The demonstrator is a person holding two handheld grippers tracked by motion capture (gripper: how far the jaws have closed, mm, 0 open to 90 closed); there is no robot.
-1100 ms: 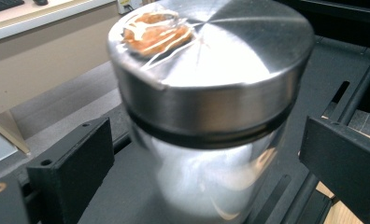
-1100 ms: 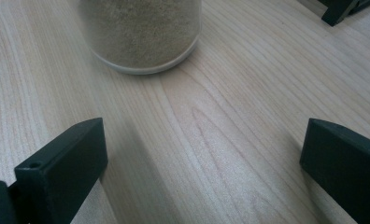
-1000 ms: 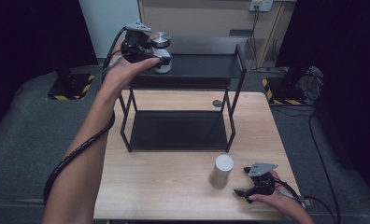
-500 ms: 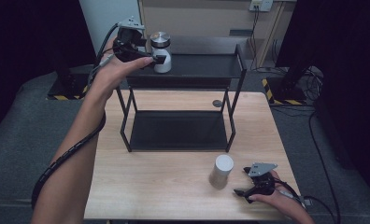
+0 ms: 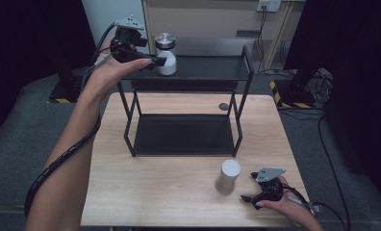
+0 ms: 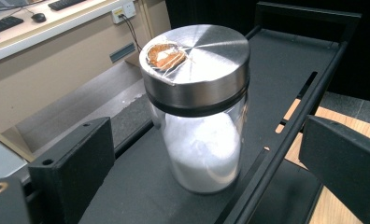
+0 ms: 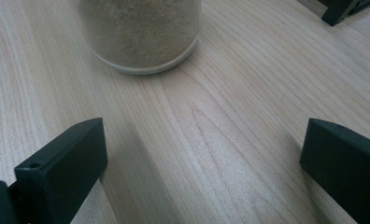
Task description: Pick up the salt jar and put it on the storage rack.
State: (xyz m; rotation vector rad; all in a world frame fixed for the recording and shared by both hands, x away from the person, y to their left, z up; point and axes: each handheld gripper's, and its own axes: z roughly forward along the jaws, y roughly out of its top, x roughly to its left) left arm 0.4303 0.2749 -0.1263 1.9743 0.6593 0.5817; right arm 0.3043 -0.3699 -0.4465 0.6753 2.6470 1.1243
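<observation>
The black two-tier rack (image 5: 186, 72) stands at the table's (image 5: 155, 192) twelve o'clock side, and on its top shelf a steel-lidded jar of white powder (image 5: 166, 54) sits near the eleven o'clock corner, seemingly parked there for storage. The left gripper (image 5: 155, 60) hangs at the jar's nine o'clock, jaws spread wide and clear of the glass. At five o'clock on the table the right gripper (image 5: 256, 195) rests low, jaws wide and holding nothing, a second jar of sandy powder (image 5: 227, 176) just beside it at its nine o'clock.

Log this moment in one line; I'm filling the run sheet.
left gripper: open, at steel-lidded jar on shelf top | right gripper: open, beside tan jar
</observation>
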